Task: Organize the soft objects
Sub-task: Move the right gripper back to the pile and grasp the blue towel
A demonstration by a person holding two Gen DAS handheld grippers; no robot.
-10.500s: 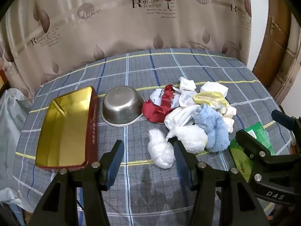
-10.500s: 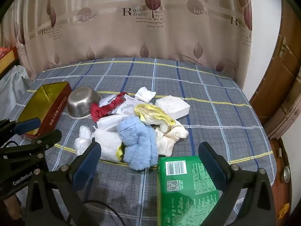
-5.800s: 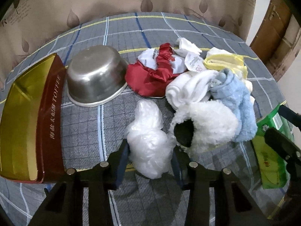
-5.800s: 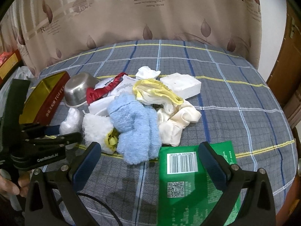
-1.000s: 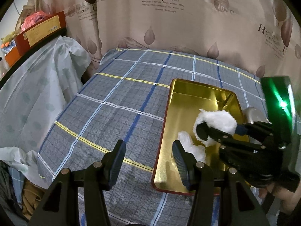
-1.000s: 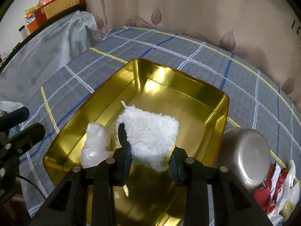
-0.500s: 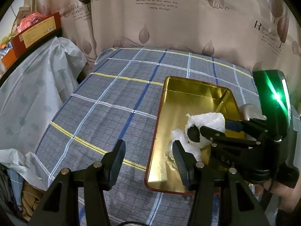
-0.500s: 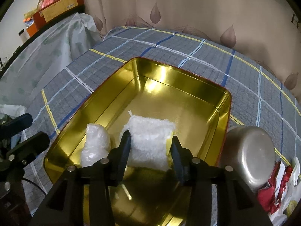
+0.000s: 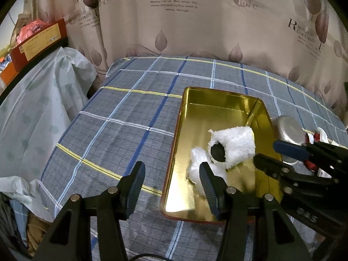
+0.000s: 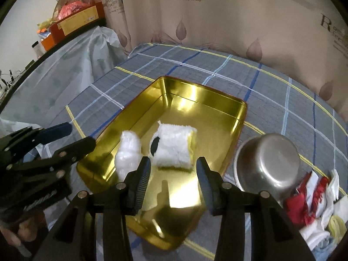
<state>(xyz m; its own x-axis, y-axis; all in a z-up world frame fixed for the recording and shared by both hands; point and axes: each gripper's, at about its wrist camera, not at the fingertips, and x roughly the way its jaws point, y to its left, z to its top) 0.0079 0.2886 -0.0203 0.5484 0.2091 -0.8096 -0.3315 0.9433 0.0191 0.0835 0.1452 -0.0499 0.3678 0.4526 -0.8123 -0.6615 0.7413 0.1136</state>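
Observation:
A gold tin tray [image 10: 195, 95] with a red outside lies on the checked cloth; it also shows in the left wrist view [image 9: 219, 108]. Inside it lie a white fluffy sock [image 10: 174, 148] [image 9: 233, 146] and a white plastic-wrapped bundle [image 10: 128, 150] [image 9: 196, 167], side by side. My right gripper [image 10: 173, 169] is open and empty, just above and behind the fluffy sock, apart from it. My left gripper [image 9: 173, 175] is open and empty, over the tray's near left rim. The right gripper also shows in the left wrist view [image 9: 274, 154], and the left gripper in the right wrist view [image 10: 80, 137].
A steel bowl [image 10: 267, 158] stands right of the tray. A heap of red, white, yellow and blue soft items [image 10: 315, 198] lies further right. A plastic-covered surface [image 9: 32, 108] stands left of the table. A curtain [image 9: 195, 21] hangs behind.
My right gripper has opened and let go of the fluffy sock, which now rests in the tray, and has pulled back a little. The left gripper stays open and has barely moved.

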